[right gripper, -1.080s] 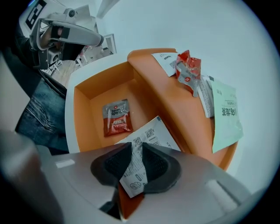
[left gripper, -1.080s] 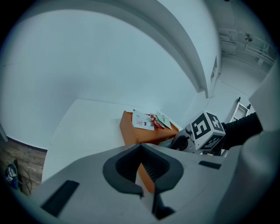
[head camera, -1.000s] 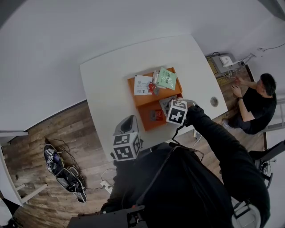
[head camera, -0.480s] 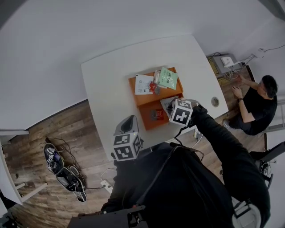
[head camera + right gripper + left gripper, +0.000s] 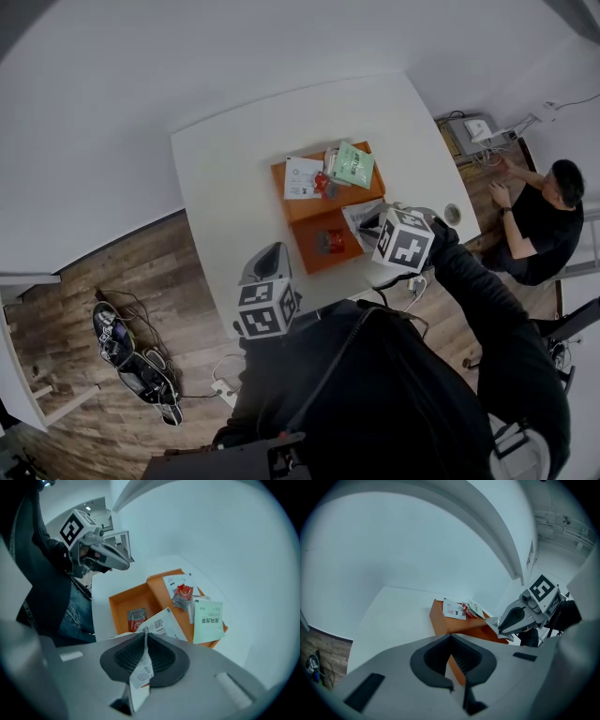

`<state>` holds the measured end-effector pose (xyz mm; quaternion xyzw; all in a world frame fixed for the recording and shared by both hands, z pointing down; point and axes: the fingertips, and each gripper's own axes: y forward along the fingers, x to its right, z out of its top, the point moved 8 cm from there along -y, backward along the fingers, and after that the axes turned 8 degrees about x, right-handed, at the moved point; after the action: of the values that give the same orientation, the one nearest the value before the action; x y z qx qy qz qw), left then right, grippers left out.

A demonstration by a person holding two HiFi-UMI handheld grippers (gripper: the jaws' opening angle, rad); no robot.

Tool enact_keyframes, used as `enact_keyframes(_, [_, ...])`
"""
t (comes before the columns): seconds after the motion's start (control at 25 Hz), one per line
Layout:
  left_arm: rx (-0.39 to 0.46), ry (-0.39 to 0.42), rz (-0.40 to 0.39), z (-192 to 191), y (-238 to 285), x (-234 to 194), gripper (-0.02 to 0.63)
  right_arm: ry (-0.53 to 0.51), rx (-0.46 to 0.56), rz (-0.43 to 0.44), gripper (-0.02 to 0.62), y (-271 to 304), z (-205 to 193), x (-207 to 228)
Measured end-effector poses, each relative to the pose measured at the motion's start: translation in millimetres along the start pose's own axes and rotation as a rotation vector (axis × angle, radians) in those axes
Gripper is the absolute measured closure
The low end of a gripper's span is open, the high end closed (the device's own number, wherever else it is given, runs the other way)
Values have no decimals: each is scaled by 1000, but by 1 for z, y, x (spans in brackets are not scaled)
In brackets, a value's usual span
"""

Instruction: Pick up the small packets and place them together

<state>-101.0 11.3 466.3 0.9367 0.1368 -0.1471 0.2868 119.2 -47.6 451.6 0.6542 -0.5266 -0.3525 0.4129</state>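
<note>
**White packet gripped over the tray, pile waiting on the lid**

Your right gripper (image 5: 144,644) has just closed its jaws on the white packet (image 5: 164,623). The pads pinch one edge, and the rest of the sheet fans out past the tips. An edge pinch suits something this thin and flat, since there is no body to wrap the jaws around. The packet hangs over the near right part of the tray (image 5: 119,604), clear of its floor. A red packet (image 5: 136,618) lies alone in that tray.

The others are already gathered on what looks like the lid (image 5: 157,581) just beyond. A white one, a red one and the green packet (image 5: 208,620) overlap there. That pile is probably where yours belongs.

Your right arm reaches out over the table (image 5: 234,178) with the gripper pointing steeply down. This keeps the sheet dangling freely rather than dragging on the tray wall.

Your left gripper (image 5: 451,644) is clenched on nothing. It is tilted gently downward by the table's near edge, short of the tray. There it is out of the right arm's path and ready for the red packet if you want it.
</note>
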Motion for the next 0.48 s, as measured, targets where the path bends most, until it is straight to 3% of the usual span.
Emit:
enact_keyframes(0.32, [4, 4, -2, 0, 0, 2, 607, 36, 132, -161, 568, -28, 29, 51])
enact_keyframes(0.48, [7, 1, 7, 2, -1, -2, 607, 50, 152, -191, 568, -21, 44, 73])
